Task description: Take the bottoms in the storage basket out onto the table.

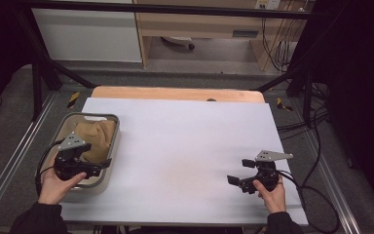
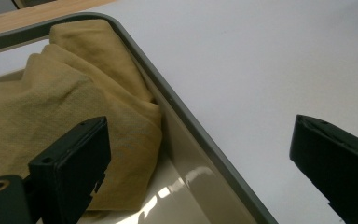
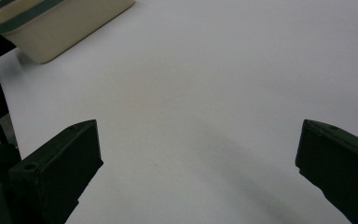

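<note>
The cloth (image 1: 95, 139) lies bunched in the bin (image 1: 108, 174) at the surface's (image 1: 185, 141) left edge. The left tool (image 1: 100, 165) hangs spread wide across the bin's right rim. The right tool (image 1: 240, 171), also spread, holds nothing, well right of the bin over bare surface.

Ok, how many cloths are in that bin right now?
1 visible: a tan cloth bunched in the bin at the table's left, beneath the left gripper. More could be hidden underneath.
</note>
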Demonstrator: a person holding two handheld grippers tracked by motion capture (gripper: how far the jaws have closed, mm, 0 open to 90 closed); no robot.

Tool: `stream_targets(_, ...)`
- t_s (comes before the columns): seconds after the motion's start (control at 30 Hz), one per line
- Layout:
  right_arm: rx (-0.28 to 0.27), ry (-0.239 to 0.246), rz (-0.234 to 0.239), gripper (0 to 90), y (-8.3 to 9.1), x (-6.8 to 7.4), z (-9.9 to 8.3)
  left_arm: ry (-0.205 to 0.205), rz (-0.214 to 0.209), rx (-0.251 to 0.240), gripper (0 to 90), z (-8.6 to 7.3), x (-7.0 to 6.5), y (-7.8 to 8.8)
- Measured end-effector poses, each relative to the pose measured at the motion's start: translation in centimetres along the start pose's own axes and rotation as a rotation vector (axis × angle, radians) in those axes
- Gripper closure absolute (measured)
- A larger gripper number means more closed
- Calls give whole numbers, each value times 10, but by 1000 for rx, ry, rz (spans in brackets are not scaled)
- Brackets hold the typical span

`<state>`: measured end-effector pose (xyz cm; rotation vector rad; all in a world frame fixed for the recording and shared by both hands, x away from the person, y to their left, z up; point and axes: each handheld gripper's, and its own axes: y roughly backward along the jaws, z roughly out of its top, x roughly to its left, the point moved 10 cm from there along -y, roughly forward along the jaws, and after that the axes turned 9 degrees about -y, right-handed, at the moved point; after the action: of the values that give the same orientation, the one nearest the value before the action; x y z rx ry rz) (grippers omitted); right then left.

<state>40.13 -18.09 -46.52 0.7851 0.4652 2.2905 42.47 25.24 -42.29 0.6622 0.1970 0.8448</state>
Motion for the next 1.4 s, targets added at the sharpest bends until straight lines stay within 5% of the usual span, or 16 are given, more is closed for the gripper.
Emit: stream_targets(1.4, 10, 4, -7, 7, -2, -1, -2, 12, 61, 37, 49, 13, 30, -4)
